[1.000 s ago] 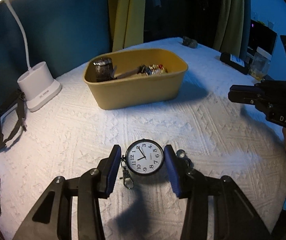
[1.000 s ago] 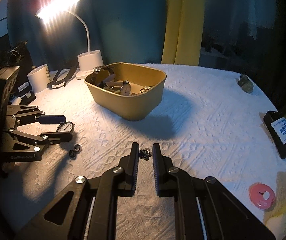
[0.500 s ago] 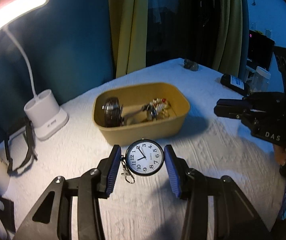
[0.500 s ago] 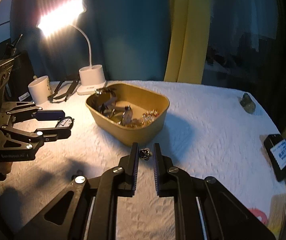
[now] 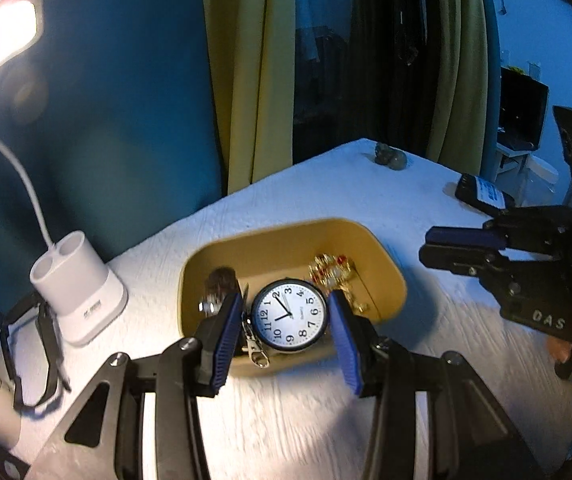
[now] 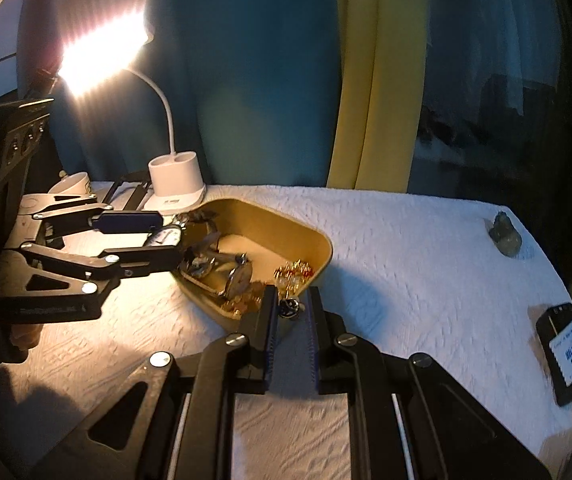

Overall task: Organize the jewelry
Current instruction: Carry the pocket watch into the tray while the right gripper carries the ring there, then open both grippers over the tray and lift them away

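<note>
Left gripper (image 5: 288, 322) clamps a pocket watch (image 5: 289, 315) between its blue pads, jaws spread just to the watch's width, dial facing the camera, clip (image 5: 257, 354) dangling below. Right gripper (image 6: 292, 306) is nearly closed on a small dark earring-like piece (image 6: 289, 306), pinched at the very tips. Both are raised above the white tablecloth (image 6: 406, 260), at the yellow tray (image 5: 390, 276) that already holds a wristwatch (image 6: 238, 278) and gold jewelry (image 5: 332, 272).

Risks, as a judgement: watch is gripped edge-on across a smooth round rim, so it could rotate or slip out early; a drop from height could knock the pieces already inside or hit the tray rim. Dangling clip could snag on the near wall. Tiny piece in the right tips could pop out and land on the cloth short of the tray. Grippers approach the same tray from opposite sides, so a collision is possible.

Watch sits over the tray's near-left part; small piece is at the tray's near-right edge, over the rim or just outside, hard to tell.
</note>
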Demonstrator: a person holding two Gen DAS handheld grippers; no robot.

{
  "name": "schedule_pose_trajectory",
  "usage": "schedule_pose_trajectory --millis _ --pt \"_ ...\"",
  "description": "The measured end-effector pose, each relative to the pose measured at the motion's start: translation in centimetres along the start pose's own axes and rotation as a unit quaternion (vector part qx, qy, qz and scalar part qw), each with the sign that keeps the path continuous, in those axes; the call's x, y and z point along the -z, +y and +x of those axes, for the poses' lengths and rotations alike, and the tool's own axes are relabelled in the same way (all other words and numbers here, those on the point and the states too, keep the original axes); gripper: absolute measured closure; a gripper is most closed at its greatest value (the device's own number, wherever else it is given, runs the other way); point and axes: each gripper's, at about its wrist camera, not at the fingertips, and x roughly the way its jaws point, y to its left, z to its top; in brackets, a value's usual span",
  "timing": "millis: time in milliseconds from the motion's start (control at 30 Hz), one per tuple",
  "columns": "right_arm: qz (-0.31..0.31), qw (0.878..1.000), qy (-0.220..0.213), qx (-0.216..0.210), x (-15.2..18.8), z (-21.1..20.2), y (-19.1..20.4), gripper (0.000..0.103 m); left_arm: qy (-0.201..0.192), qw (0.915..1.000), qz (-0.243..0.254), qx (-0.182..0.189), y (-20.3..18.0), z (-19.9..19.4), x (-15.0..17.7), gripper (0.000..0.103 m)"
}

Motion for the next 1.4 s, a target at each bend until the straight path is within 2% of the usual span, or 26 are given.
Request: schedule_pose_trajectory --millis 433,633,767,800,1033,1233,1400 --pt "0.007 1.0 -0.003 0.003 -1.2 2.4 -1.8 0.091 0.002 0.9999 -0.008 0.007 1.3 4.7 -2.2 0.059" --pt "0.006 1.0 0.001 0.004 -1.4 3.2 -1.9 0.091 0.009 0.9991 -0.037 0.017 2.3 5.5 -2.7 0.057" --pt "0.003 1.0 0.0 0.001 -1.7 3.5 -1.7 0.091 -0.005 0.9988 -0.048 0.013 2.9 4.5 -2.8 0.038" --pt "0.003 1.0 0.0 0.0 -1.8 3.6 -1.6 0.091 -0.014 0.9987 -0.048 0.009 3.1 3.9 -2.8 0.036" --pt "0.004 1.0 0.003 -0.019 -2.7 5.1 -0.9 0.091 -0.035 0.9974 -0.061 -0.011 4.8 0.5 -2.1 0.034" --pt "0.0 1.0 0.002 -0.03 -3.6 6.5 0.2 0.091 -0.032 0.9959 -0.08 -0.026 6.4 -2.0 0.0 0.033" --pt "-0.004 1.0 0.002 -0.02 -4.2 6.6 1.2 0.091 -0.025 0.9946 -0.095 -0.035 7.3 -3.6 1.9 0.032"
